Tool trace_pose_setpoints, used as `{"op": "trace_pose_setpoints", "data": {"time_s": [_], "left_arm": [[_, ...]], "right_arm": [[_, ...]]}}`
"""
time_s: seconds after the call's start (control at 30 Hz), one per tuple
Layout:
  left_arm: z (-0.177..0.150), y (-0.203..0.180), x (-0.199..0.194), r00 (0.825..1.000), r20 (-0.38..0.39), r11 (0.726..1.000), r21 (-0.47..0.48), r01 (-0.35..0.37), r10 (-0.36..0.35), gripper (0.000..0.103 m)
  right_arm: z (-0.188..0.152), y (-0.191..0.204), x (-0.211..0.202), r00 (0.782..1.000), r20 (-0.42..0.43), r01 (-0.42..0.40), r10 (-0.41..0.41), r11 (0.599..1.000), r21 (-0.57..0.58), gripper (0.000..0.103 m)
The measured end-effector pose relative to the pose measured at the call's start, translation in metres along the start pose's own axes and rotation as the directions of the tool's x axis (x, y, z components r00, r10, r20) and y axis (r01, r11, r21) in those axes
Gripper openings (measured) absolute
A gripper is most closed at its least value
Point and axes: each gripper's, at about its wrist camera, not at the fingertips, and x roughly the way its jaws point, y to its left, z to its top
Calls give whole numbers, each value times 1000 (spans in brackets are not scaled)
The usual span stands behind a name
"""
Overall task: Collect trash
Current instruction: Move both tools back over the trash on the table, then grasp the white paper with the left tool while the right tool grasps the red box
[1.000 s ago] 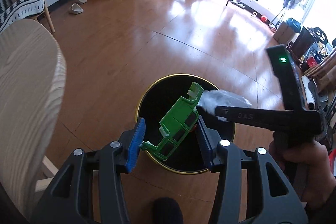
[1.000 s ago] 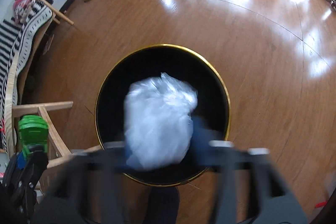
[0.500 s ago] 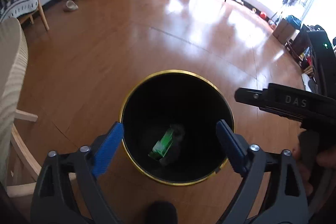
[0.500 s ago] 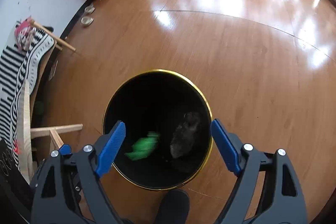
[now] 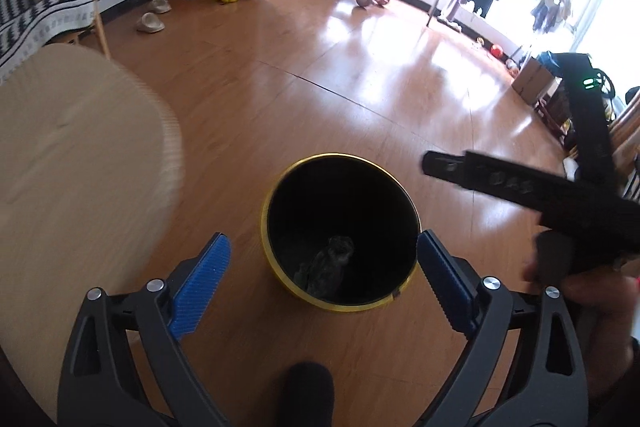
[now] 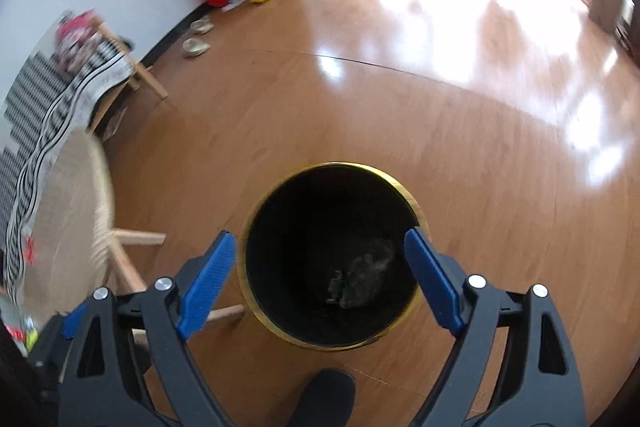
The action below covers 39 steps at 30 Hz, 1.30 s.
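Both dropped pieces down in the bin (image 5: 340, 227), crumpled bag (image 6: 370, 277) beside green scrap (image 6: 335, 287). Left gripper (image 5: 320, 283) just spread wide, right gripper (image 6: 318, 281) also wide; fingers empty above the rim, clear for lifting away.

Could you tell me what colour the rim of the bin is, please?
Gold, on a black bin; clearest in the left wrist view.

The right gripper (image 6: 316, 271) hangs above a black bin with a gold rim (image 6: 414, 207) on the wooden floor (image 6: 460, 147), its blue pads (image 6: 434, 285) spread wide with nothing between them; a crumpled bag (image 6: 370, 277) and a small green piece (image 6: 337, 285) lie at the bin's bottom. A pale round table (image 6: 60, 219) stands blurred at left; striped cloth (image 6: 44, 115) behind it.
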Motion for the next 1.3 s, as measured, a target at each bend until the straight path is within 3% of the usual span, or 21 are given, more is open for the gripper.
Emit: {"op": "trace_pose_setpoints", "data": {"time_s": [0.07,0.13,0.2,0.27,0.33,0.4,0.43,0.5,0.57,0.7,0.87,1.0,1.1,1.17,1.23,1.27,1.3], "left_arm": [[-6,18,-36,999,40,1000,-18,-18,18,93],[-15,46,-76,992,88,996,-33,-84,87,94],[-28,79,-113,979,127,986,-73,-150,159,94],[-47,121,-154,951,152,958,-142,-248,269,95],[-67,160,-185,915,148,915,-214,-341,375,95],[-97,205,-218,877,113,855,-310,-415,467,95],[-105,220,-228,865,93,831,-343,-437,493,95],[-128,251,-255,842,69,783,-414,-465,536,95],[-156,288,-287,802,46,714,-488,-502,596,95],[-201,341,-327,749,29,617,-588,-523,662,95],[-227,381,-341,728,-17,565,-618,-546,685,95],[-235,405,-339,726,-23,563,-615,-553,687,95],[-231,424,-336,744,-12,579,-619,-530,668,95],[-228,433,-331,747,-8,590,-608,-532,665,94],[-229,436,-328,749,-7,598,-597,-535,662,85],[-229,437,-327,750,-8,600,-594,-535,661,65],[-230,438,-327,749,-14,596,-597,-537,662,63]], "right_arm": [[-5,42,-11,1000,10,-25,25,997,-71,84],[-11,78,-18,998,18,-52,54,991,-123,84],[-21,133,-27,994,16,-102,107,976,-193,84],[-36,181,-32,987,16,-148,157,954,-263,85],[-57,230,-33,980,-5,-187,197,922,-339,85],[-80,281,-32,971,-51,-234,235,877,-420,85],[-94,305,-33,966,-67,-253,251,853,-456,85],[-114,345,-35,955,-94,-290,283,813,-504,85],[-137,387,-39,941,-140,-332,307,762,-556,85],[-180,460,-62,893,-199,-432,404,643,-633,85],[-216,526,-72,853,-261,-496,452,548,-673,85],[-242,577,-74,818,-312,-543,483,471,-695,85],[-257,609,-76,794,-344,-572,501,427,-700,85],[-263,624,-74,784,-358,-585,508,409,-700,85],[-266,638,-70,777,-372,-595,508,399,-697,85],[-267,642,-69,773,-378,-601,509,396,-695,85],[-267,647,-66,771,-382,-604,509,395,-692,85]]}}
